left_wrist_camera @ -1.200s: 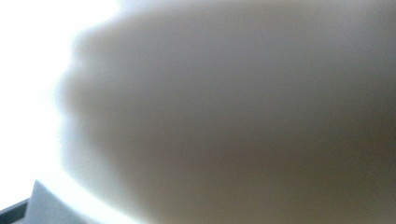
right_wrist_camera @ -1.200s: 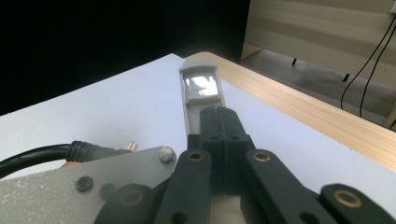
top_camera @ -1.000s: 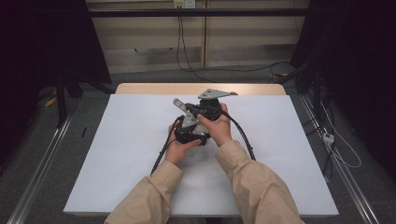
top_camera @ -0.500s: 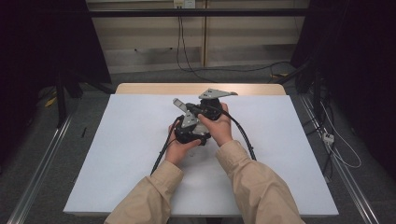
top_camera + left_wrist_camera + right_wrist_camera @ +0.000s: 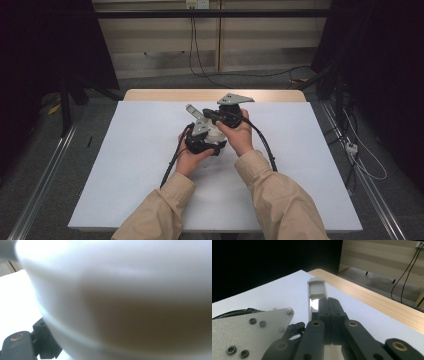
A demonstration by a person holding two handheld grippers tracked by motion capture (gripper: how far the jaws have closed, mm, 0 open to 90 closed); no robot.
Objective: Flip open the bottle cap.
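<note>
White round-sided thing point(image 5: 125, 290) sits so near the camera in the left gripper view that it is a pale blur with a brownish shadow across it, and its shape cannot be told there. The high view shows little more of it, a pale patch point(image 5: 214, 135) tucked between the two hands over the middle of the white table point(image 5: 125, 175). The high view does show how things are placed: the left hand point(image 5: 187, 159) and the right hand point(image 5: 240, 135) are close together, and the left claw point(image 5: 204, 140) is low and just beside the right claw point(image 5: 222, 116). The left claw's jaws have just been opening. One dark jaw shows at the lower left edge of the left gripper view, against the white thing, but I cannot tell whether the pads press on it. The right gripper view shows what the high view cannot. The right claw point(image 5: 329, 306) has its two black jaws flat together, and a pale grey strip point(image 5: 317, 286) stands up just behind them. Whether that strip is pinched I cannot tell. A grey plate with screws point(image 5: 249, 327) lies close at the lower left in the right gripper view.
</note>
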